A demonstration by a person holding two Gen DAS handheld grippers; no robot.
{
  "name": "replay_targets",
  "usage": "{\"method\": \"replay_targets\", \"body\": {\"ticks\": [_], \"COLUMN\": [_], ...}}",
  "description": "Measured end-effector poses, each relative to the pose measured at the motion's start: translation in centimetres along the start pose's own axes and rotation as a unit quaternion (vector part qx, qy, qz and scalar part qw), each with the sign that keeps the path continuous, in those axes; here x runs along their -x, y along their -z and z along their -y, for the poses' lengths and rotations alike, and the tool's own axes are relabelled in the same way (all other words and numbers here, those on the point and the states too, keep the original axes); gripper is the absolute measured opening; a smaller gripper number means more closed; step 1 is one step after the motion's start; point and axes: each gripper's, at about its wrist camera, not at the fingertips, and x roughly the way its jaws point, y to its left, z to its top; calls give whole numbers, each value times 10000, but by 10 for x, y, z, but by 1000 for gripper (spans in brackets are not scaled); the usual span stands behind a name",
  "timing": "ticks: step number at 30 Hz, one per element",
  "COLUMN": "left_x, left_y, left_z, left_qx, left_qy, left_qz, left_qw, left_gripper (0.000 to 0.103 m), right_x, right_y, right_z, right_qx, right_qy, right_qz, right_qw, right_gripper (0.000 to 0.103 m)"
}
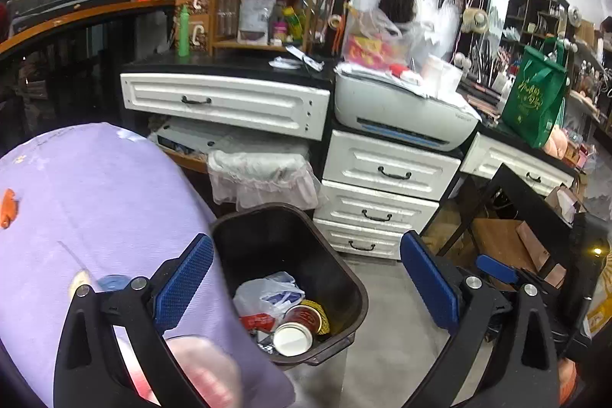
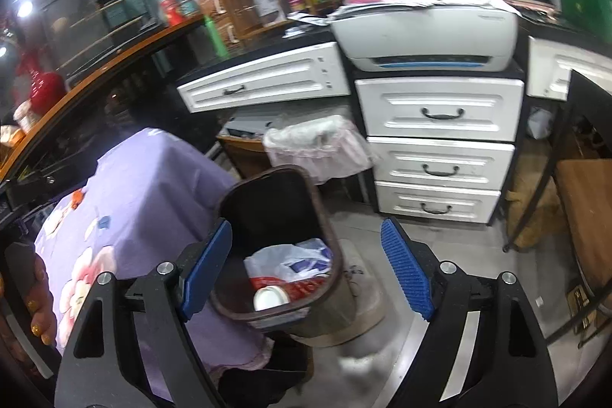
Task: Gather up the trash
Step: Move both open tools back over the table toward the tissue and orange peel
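A dark brown trash bin (image 1: 275,239) stands on the floor against a purple-clothed table. Inside it lie a clear plastic bag (image 1: 267,293), a red can (image 1: 306,318) and a white cup (image 1: 292,337). My left gripper (image 1: 306,282) hangs above the bin, open wide, with nothing between its blue pads. The right wrist view shows the same bin (image 2: 267,209) with the bag (image 2: 290,262), a red wrapper (image 2: 306,287) and the cup (image 2: 269,297). My right gripper (image 2: 306,272) is also above it, open and empty. One of its blue fingers (image 1: 493,268) shows at the right of the left wrist view.
The purple floral tablecloth (image 1: 95,217) fills the left. Behind the bin stands a second bin with a white liner (image 1: 260,174). White drawers (image 1: 382,174) carry a printer (image 1: 401,113). A black-framed table (image 1: 535,194) stands right. A person's hand (image 2: 38,293) is at far left.
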Motion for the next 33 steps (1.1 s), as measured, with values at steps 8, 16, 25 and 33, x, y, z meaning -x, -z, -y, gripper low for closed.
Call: {"method": "replay_targets", "body": {"ticks": [8, 16, 25, 33], "left_x": [34, 68, 121, 155], "left_y": [12, 26, 44, 66], "left_z": [-37, -85, -164, -245], "left_qx": [68, 319, 704, 1270], "left_qy": [-346, -736, -1524, -2279], "left_qz": [130, 161, 234, 116], "left_qw": [9993, 9967, 9855, 9653], "left_gripper": [97, 97, 97, 97], "right_x": [-5, -14, -24, -36], "right_y": [3, 6, 6, 5], "right_z": [-54, -111, -186, -247], "right_qx": [506, 933, 1477, 1781], "right_qy": [-417, -968, -1414, -1784], "right_qz": [-129, -253, -373, -560], "right_qw": [9978, 9906, 9782, 9661], "right_gripper": [81, 83, 84, 84]}}
